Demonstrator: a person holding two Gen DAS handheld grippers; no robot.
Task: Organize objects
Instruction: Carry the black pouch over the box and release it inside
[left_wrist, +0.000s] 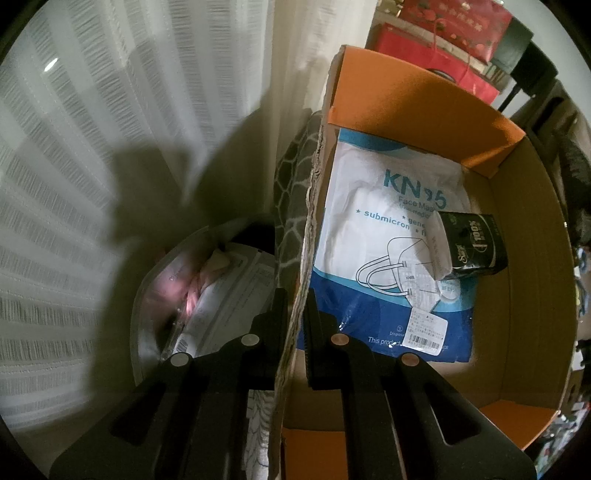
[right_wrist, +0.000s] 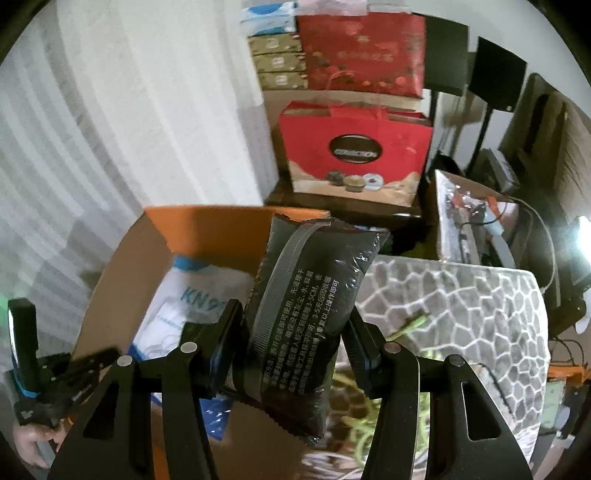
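Between the right gripper's (right_wrist: 293, 334) jaws, a dark printed pouch (right_wrist: 310, 314) is clamped upright, presumably for stowing; ahead and left of them sits the cardboard box (right_wrist: 110, 280); left gripper (left_wrist: 295, 317) pinches the box's near wall, judged to steady it; inside: KN95 mask pack (left_wrist: 384, 258), small black packet (left_wrist: 472, 243).

cardboard box (left_wrist: 532, 280): open, orange flaps. kn95 mask pack (left_wrist: 384, 236) lies flat on the box floor; small black packet (left_wrist: 474, 243) rests on the pack's right edge. dark pouch (right_wrist: 306, 317), white print, upright above the box's near corner.
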